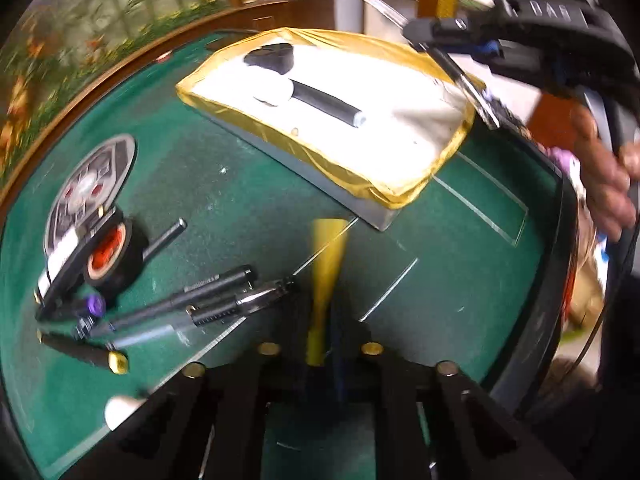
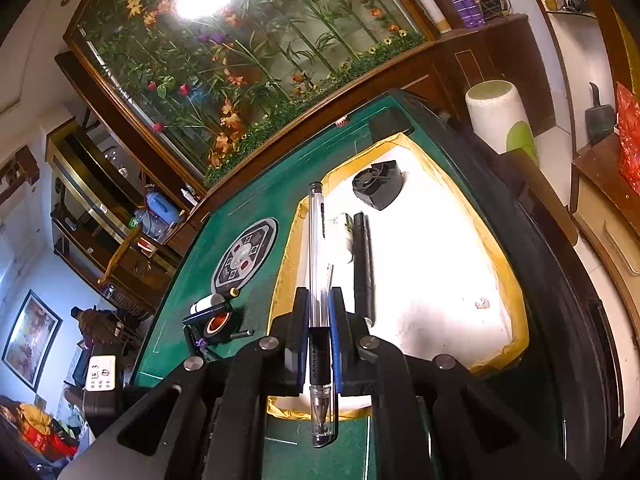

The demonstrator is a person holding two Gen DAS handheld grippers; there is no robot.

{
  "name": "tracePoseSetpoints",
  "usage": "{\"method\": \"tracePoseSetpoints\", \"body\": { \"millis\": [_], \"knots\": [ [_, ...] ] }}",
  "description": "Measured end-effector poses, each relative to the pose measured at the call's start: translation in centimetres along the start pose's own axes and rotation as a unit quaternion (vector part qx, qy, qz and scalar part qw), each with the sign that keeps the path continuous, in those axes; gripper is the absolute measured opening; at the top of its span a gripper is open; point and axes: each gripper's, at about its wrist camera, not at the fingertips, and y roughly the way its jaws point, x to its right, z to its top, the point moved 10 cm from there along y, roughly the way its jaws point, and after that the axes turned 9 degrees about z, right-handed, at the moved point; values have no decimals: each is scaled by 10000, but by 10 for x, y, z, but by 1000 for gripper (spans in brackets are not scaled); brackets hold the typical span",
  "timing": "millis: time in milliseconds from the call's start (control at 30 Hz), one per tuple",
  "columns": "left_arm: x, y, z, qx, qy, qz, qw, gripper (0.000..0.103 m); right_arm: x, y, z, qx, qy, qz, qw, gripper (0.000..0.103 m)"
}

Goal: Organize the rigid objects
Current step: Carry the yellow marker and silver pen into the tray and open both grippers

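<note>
My left gripper (image 1: 326, 344) is shut on a gold pen-like stick (image 1: 326, 264), held above the green table (image 1: 240, 200). My right gripper (image 2: 318, 332) is shut on a clear ballpoint pen (image 2: 316, 248), held over the white tray with gold lining (image 2: 420, 300). The right gripper also shows in the left wrist view (image 1: 460, 64) above the tray (image 1: 360, 92). In the tray lie a black fan-like block (image 2: 378, 184), a black marker (image 2: 362, 264) and a small white tube (image 2: 344, 236). Several pens (image 1: 200, 300) and a tape roll (image 1: 112, 256) lie on the table at left.
A round grey control plate (image 1: 88, 184) is set in the table's middle. A white cylinder (image 2: 500, 116) stands beyond the table's far right edge. A wooden rail and flower panel (image 2: 240, 60) border the far side. A hand (image 1: 604, 176) holds the right gripper.
</note>
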Motion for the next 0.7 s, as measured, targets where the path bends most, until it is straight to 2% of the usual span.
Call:
{"method": "tracePoseSetpoints", "body": {
  "millis": [167,333,533,700],
  "knots": [
    [-23,-8,0,-59,-811,-489,9955,7,3,0,0,-43,0,-57,10000,9],
    [-44,-27,11,59,-1509,-944,9840,7,4,4,1,-103,3,-82,9999,9],
    [-41,-64,75,663,-1842,-1289,9721,7,-1,10,8,-232,-97,-198,9995,9],
    [-34,-51,126,823,-2172,-1342,9633,7,-2,15,24,-183,-170,-405,9989,9]
  ]
}}
